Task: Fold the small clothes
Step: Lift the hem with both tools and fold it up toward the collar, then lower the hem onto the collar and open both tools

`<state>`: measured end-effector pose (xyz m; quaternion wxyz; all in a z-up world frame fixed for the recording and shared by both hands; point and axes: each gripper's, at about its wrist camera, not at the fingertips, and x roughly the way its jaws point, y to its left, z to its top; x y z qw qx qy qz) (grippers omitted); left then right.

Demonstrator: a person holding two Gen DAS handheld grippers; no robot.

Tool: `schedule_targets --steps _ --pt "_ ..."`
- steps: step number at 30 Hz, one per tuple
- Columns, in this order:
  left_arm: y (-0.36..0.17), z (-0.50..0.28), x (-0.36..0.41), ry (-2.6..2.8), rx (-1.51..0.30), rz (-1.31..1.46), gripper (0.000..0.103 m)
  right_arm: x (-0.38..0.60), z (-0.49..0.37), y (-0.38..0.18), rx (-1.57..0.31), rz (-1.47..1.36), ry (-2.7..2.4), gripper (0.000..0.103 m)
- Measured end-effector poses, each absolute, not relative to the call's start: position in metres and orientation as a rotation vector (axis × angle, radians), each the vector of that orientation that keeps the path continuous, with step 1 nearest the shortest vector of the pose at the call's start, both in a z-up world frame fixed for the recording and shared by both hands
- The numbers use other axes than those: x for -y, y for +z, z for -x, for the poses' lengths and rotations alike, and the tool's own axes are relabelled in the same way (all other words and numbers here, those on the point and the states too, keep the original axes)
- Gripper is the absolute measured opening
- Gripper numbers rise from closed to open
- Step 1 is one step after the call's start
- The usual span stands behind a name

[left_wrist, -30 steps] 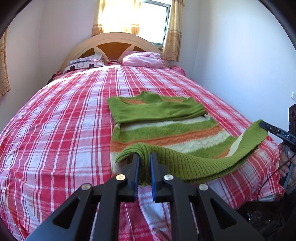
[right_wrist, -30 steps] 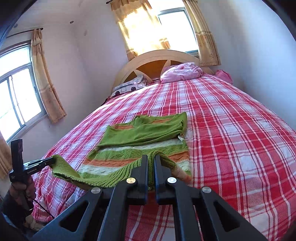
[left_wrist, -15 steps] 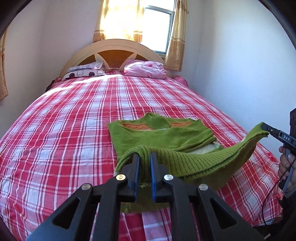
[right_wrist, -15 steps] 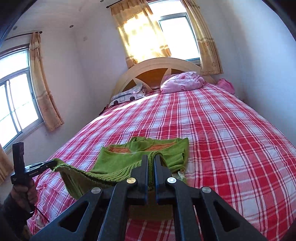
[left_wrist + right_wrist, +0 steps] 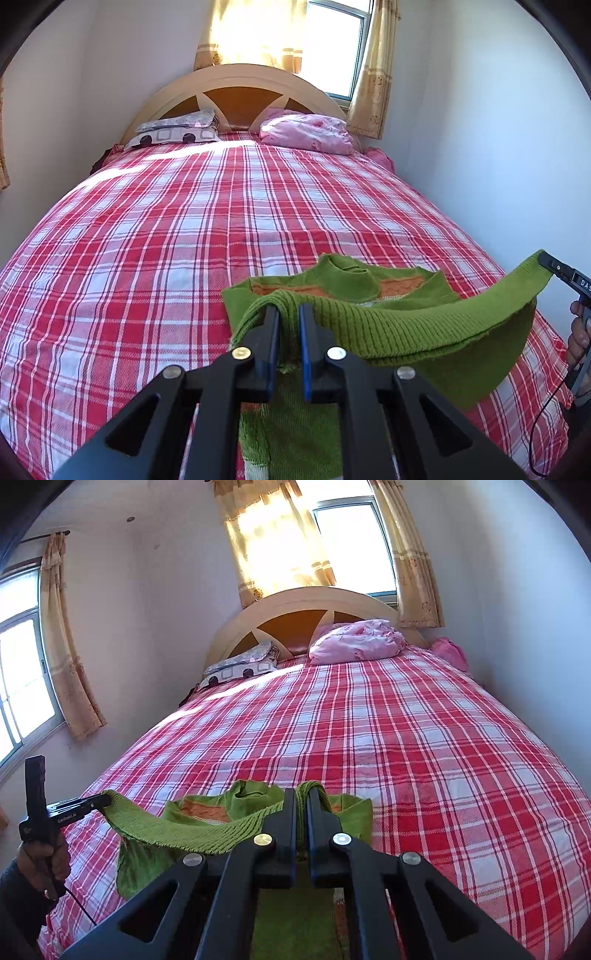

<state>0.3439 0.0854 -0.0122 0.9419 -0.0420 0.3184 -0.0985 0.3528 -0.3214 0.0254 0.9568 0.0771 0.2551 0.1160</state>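
A small green knit sweater [image 5: 388, 325] with orange and cream stripes lies on the red plaid bed [image 5: 155, 240]. Its ribbed hem is lifted and stretched between both grippers, hanging over the collar end [image 5: 347, 266]. My left gripper [image 5: 288, 314] is shut on the hem's left corner. In the same view the right gripper [image 5: 545, 260] pinches the other corner at the far right. In the right wrist view my right gripper [image 5: 302, 794] is shut on the sweater [image 5: 177, 830], and the left gripper [image 5: 105, 799] holds the hem at the far left.
Two pillows, a grey patterned one [image 5: 173, 131] and a pink one [image 5: 306, 133], lie at the headboard [image 5: 236, 85]. A white wall [image 5: 498, 129] runs along the bed's right side. A person's hand [image 5: 44, 860] grips the left handle.
Both grippers carried the hem forward toward the collar and slightly up. The striped body, visible a second ago, is now covered by the raised hem.
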Motion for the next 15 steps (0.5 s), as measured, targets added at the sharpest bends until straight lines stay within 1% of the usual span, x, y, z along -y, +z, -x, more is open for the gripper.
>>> schedule_targets --steps 6,15 --pt "-0.033 -0.397 -0.081 -0.181 -0.712 0.065 0.011 0.322 -0.414 -0.001 -0.606 -0.159 0.215 0.003" --pt "-0.084 -0.464 -0.078 -0.146 -0.827 0.059 0.011 0.329 -0.498 -0.065 -0.750 -0.175 0.162 0.003"
